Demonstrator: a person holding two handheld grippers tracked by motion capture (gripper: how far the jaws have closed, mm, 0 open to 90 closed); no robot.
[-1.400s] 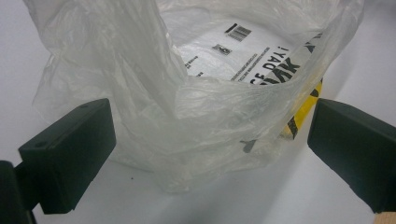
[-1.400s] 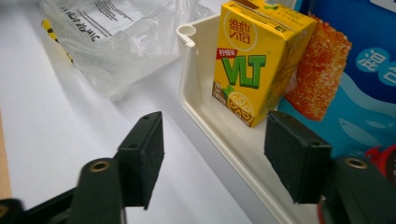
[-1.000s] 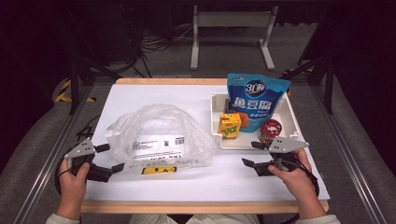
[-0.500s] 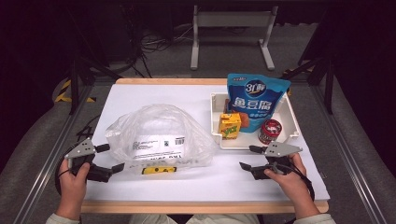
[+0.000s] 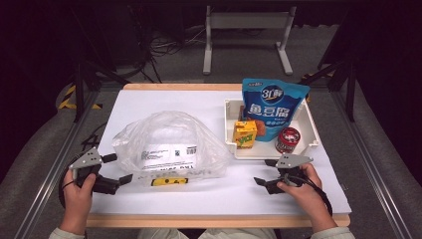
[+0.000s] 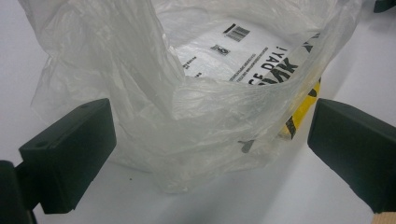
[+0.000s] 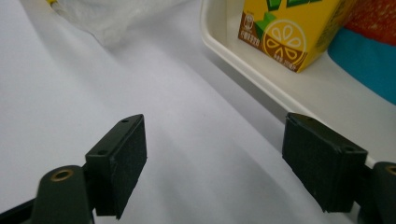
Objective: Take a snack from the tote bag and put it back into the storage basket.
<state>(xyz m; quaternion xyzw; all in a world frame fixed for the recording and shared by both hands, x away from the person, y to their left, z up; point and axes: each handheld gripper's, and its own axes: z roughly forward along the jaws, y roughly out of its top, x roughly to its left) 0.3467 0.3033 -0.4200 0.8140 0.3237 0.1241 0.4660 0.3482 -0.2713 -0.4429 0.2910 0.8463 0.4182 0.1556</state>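
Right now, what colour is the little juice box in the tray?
The juice box is yellow with a green mark. It shows best in the right gripper view.

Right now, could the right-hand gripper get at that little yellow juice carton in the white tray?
Probably yes. The right gripper sits open just outside the white tray, and the yellow juice carton stands at the tray's near corner. Only the low rim lies between, so it would likely reach over that.

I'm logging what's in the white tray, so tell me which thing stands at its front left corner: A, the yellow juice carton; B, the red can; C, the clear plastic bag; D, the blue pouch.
A: the yellow juice carton stands at the front left corner of the white tray, with the blue pouch behind it and the red can to its right.
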